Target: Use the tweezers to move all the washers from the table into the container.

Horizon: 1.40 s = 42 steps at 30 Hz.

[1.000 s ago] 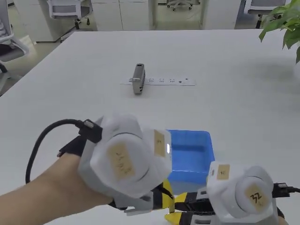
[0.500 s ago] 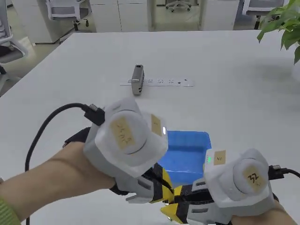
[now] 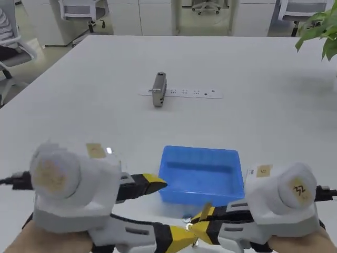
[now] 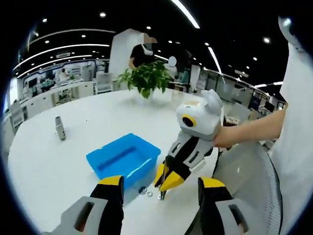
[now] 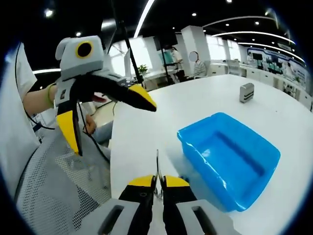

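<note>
**Left gripper drawn aside; tweezers poised by the washers**

Head view: the left gripper [image 3: 176,211] now sits low at the left with its jaws spread wide and empty. A second ago it stood higher, in front of the near left corner of the blue container [image 3: 201,176], with its tips close against those of the right gripper [image 3: 200,222]. The container's whole rim is now in sight.

Right gripper view: the right gripper's jaws are closed on the tweezers [image 5: 157,169], whose thin points project forward just beside the container's near wall.

Left gripper view: two small washers [image 4: 142,190] lie on the white counter [image 3: 237,121], near the container's near corner and just beside the tweezer points. Whether the points touch either washer cannot be told. No washer can be made out inside the container, so the transfer appears not yet begun.

The withdrawal probably means the tweezers are now settled in the right gripper alone, leaving it free to pick. The next move calls for a fine nip on a thin, flat ring that may slide on the smooth counter
</note>
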Available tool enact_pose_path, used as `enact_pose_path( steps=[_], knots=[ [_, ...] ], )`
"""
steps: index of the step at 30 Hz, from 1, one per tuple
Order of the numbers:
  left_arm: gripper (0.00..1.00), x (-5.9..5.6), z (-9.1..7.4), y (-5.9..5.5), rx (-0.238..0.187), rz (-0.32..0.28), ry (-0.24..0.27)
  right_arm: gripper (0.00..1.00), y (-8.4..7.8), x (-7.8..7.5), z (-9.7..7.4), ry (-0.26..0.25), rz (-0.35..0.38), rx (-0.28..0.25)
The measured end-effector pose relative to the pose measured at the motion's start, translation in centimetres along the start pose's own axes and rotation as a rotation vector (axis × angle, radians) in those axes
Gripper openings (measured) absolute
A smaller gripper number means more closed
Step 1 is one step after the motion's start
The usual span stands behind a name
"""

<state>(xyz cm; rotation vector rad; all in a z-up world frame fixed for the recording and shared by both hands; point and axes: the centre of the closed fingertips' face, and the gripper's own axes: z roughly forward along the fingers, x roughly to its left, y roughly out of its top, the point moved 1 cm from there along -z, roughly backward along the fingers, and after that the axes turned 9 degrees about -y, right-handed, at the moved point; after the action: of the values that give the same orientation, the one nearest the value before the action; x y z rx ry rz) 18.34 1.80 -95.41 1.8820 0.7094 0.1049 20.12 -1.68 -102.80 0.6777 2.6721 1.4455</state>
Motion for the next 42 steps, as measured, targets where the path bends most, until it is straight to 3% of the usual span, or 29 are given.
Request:
enact_pose_path(
  steps=[2, 5, 8, 9, 11, 13, 15, 18, 22, 30, 36, 40, 42],
  knots=[
    [0.64, 0.1, -0.9, -0.1, -0.071, -0.062, 0.050, 0.02, 0.0, -0.3, 0.0, -0.003, 0.049, -0.007],
    [0.67, 0.5, -2.1, -0.5, -0.122, -0.072, 0.147, 0.02, 0.0, -0.6, -0.2, -0.009, 0.123, -0.021],
    [0.73, 0.9, -2.9, -0.9, -0.147, -0.040, 0.233, 0.02, 0.2, -1.0, -0.4, -0.007, 0.201, -0.043],
    [0.75, 0.9, -3.0, -0.8, -0.179, -0.052, 0.248, 0.02, 0.4, -1.1, -0.6, -0.002, 0.235, -0.056],
    [0.79, 0.9, -3.2, -0.3, -0.215, -0.006, 0.258, 0.03, 0.6, -1.3, -1.0, 0.005, 0.256, -0.067],
    [0.86, 0.9, -3.5, 0.4, -0.223, 0.063, 0.275, 0.03, 0.7, -1.4, -1.4, 0.001, 0.255, -0.070],
    [0.91, 1.0, -3.7, 0.8, -0.246, 0.071, 0.291, 0.02, 0.9, -1.5, -1.8, 0.003, 0.258, -0.082],
    [0.97, 1.2, -4.0, 0.6, -0.246, 0.080, 0.317, 0.03, 1.3, -1.6, -2.4, 0.003, 0.270, -0.101],
    [0.99, 1.6, -4.5, 0.8, -0.268, 0.055, 0.336, 0.03, 2.0, -1.5, -3.2, -0.009, 0.268, -0.125],
    [0.99, 1.8, -4.6, 0.1, -0.225, 0.062, 0.375, 0.03, 3.7, -1.8, -5.1, -0.049, 0.241, -0.167],
    [0.99, 2.1, -5.2, 0.5, -0.282, 0.017, 0.381, 0.03, 5.0, -3.3, -6.7, -0.106, 0.223, -0.194],
    [0.99, 2.6, -5.1, -0.1, -0.268, 0.026, 0.380, 0.03, 5.6, -4.0, -7.3, -0.126, 0.216, -0.203],
    [0.99, 2.5, -4.5, -0.4, -0.303, -0.035, 0.348, 0.03, 5.9, -4.4, -7.5, -0.140, 0.210, -0.204]
  ],
)
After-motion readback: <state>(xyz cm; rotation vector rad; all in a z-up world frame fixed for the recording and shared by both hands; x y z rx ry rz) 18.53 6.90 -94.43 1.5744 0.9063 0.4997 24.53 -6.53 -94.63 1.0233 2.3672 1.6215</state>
